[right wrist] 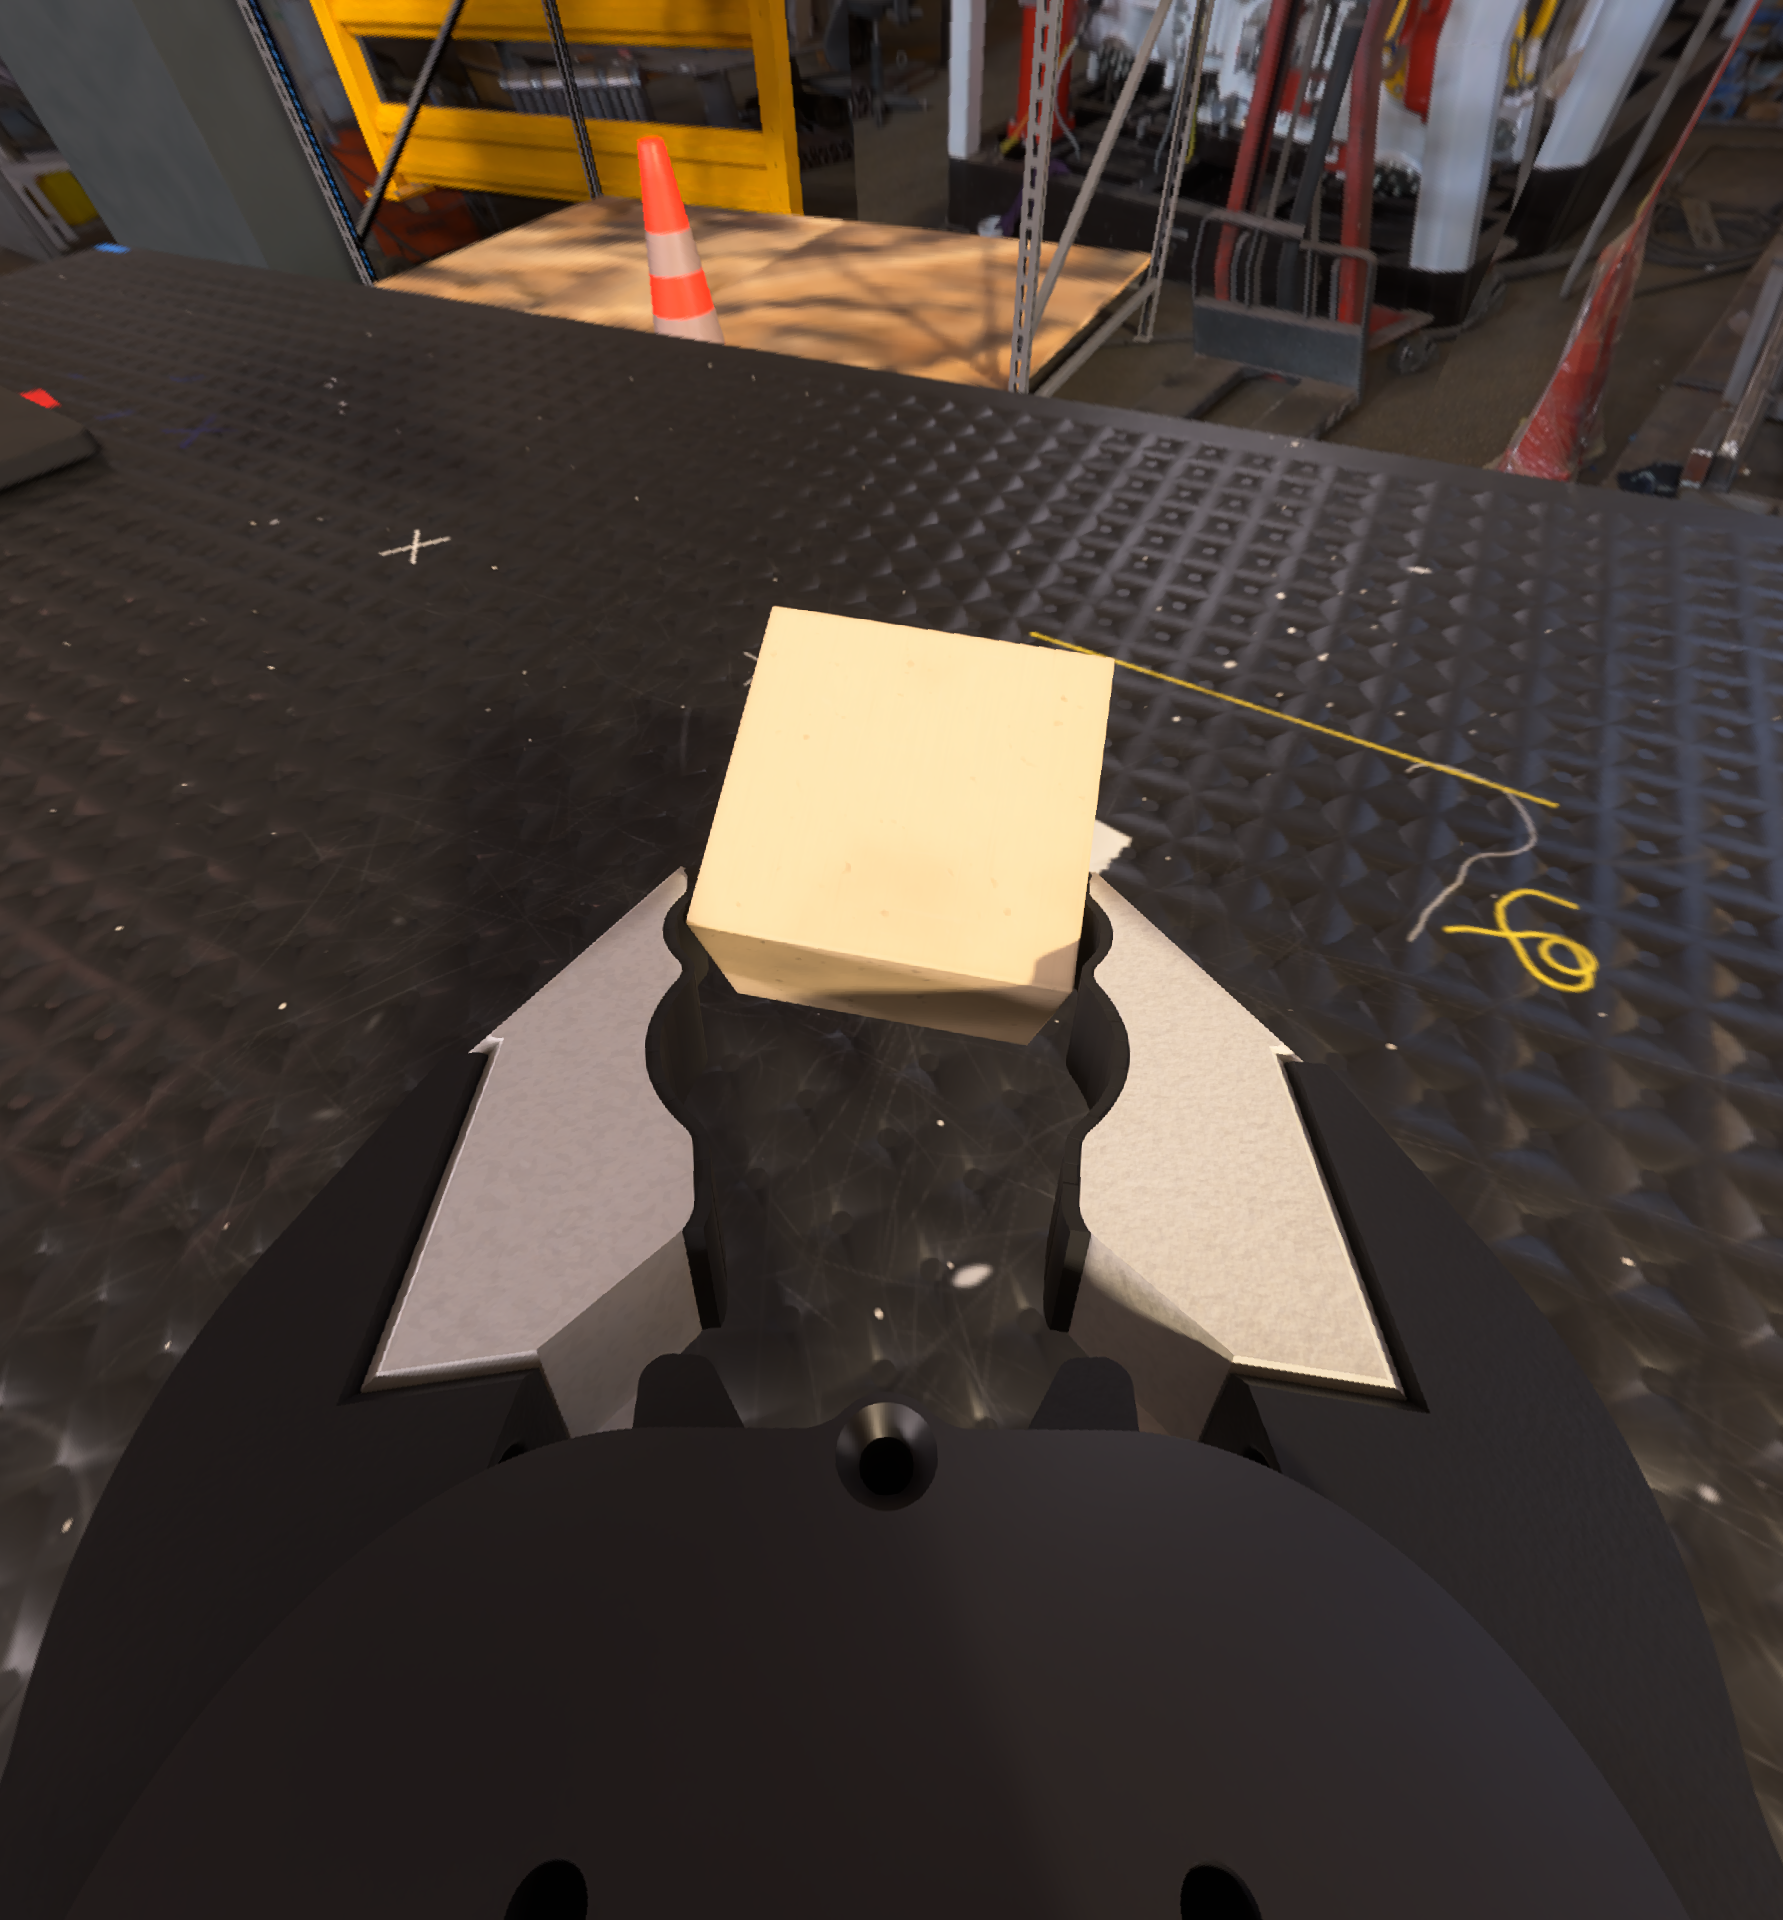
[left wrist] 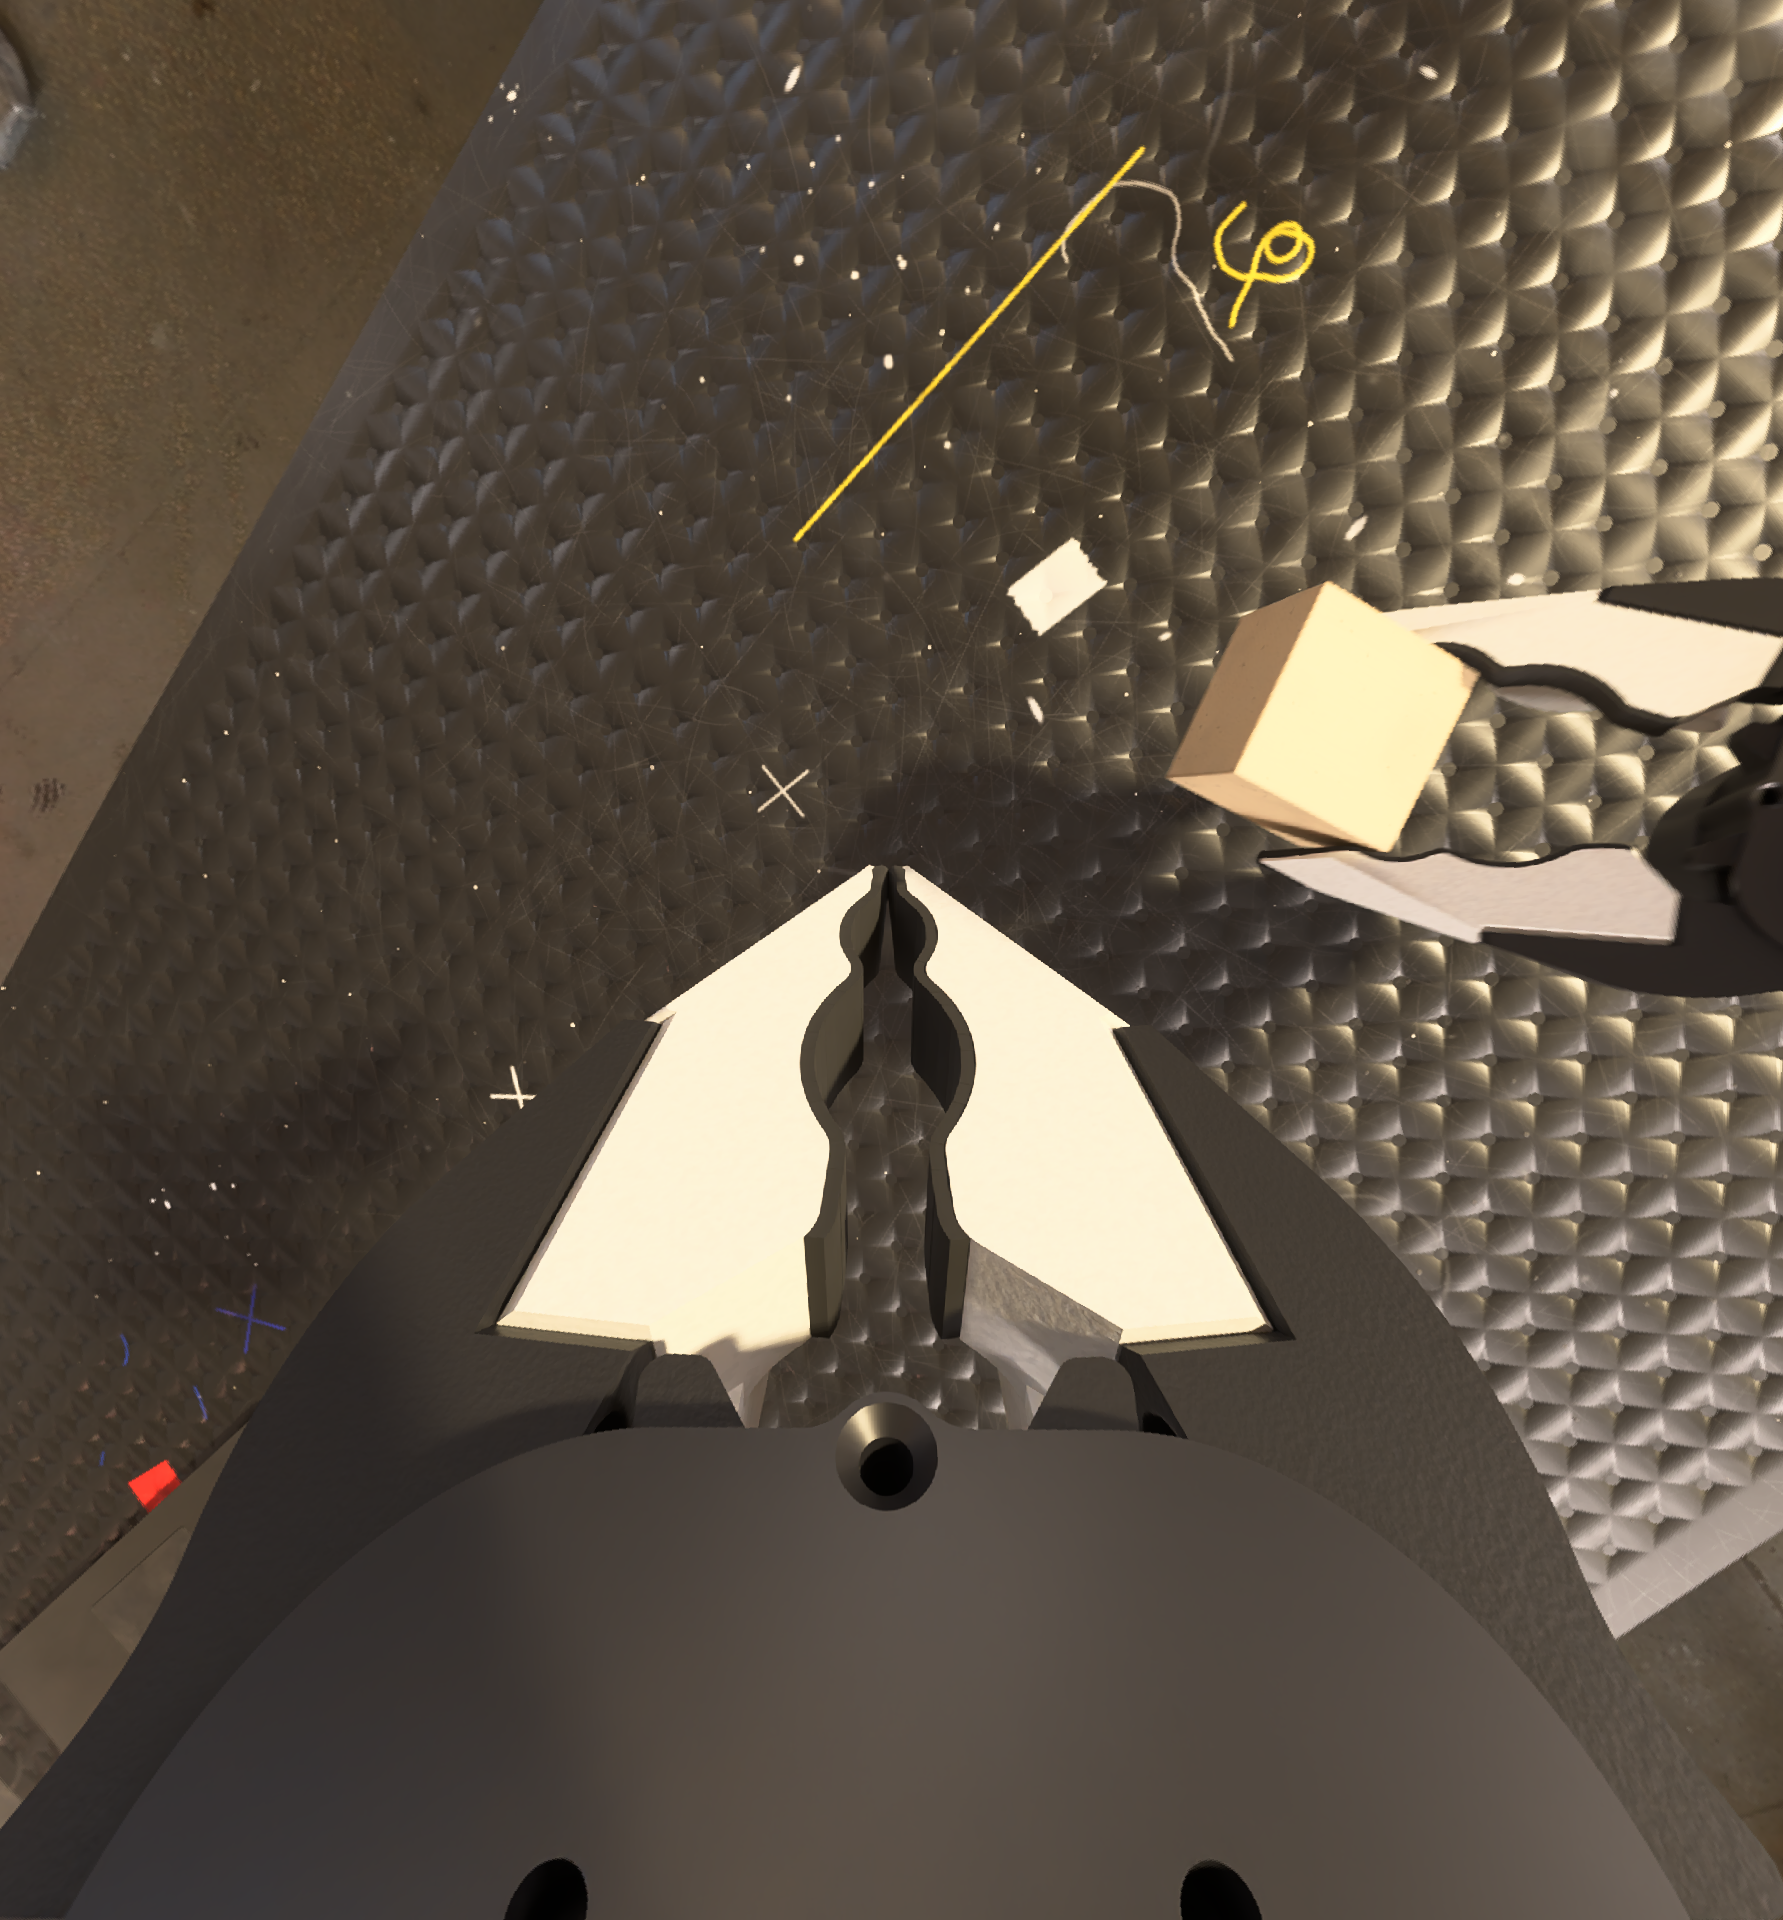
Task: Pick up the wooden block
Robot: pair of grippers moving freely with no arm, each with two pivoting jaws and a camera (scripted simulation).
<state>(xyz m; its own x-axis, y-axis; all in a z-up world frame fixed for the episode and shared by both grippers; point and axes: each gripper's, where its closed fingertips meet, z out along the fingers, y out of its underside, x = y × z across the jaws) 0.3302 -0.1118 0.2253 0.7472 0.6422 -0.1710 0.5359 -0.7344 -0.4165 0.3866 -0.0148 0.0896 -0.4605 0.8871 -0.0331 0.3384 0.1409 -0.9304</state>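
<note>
step: your right gripper (right wrist: 887,935) holds the block (right wrist: 902,821) tight at its tips.
left gripper (left wrist: 887,883): pinched together, empty.
next: you lift slowly.

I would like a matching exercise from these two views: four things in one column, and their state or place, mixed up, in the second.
Things:
1. wooden block
2. left gripper
3. right gripper
4. traffic cone

States or places:
a. shut, holding nothing
b. standing on a wooden board beyond the metal table
c. pinched between two fingertips
d. closed on the block

Pairs: 1-c, 2-a, 3-d, 4-b
</note>
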